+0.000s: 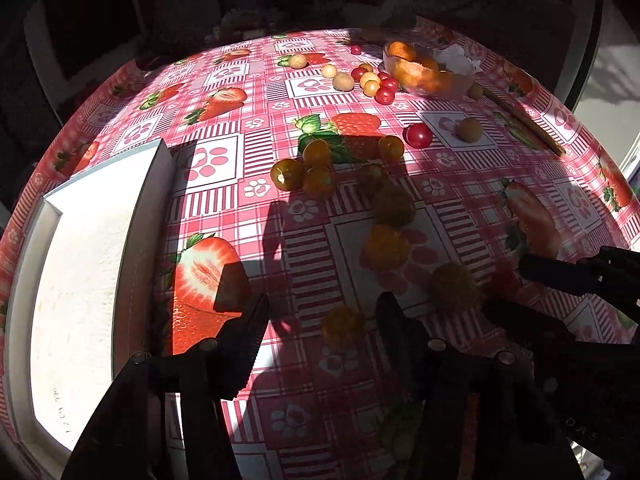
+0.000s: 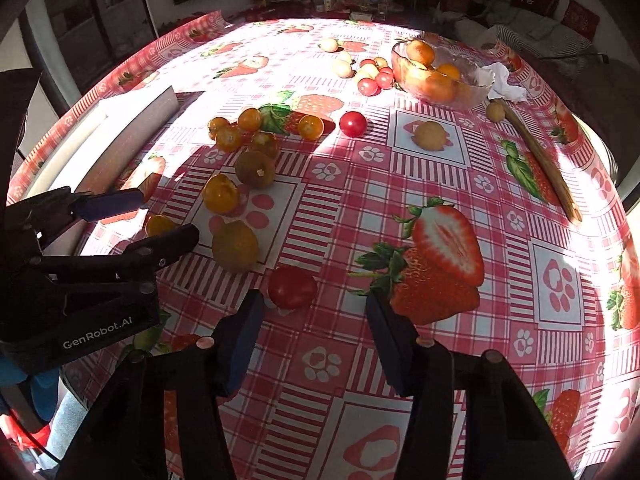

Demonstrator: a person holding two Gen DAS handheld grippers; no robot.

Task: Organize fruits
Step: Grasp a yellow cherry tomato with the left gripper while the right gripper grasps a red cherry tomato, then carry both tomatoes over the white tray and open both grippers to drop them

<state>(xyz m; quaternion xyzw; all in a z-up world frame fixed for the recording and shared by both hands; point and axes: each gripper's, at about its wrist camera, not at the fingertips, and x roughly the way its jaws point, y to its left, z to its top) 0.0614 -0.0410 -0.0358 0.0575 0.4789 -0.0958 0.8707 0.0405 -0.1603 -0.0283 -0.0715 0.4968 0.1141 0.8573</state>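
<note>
White "GenRobot.AI" lettering marks your left tongs [image 2: 160, 220]; their jaws stand spread around a small orange fruit [image 1: 343, 326], not touching it. Your right tongs [image 2: 316, 320] gape just short of a red tomato [image 2: 292, 286]. More fruits lie scattered on the bench [image 2: 440, 168].

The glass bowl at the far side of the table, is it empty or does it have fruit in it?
Not empty: the glass bowl holds several orange fruits, seen through its clear wall.
</note>
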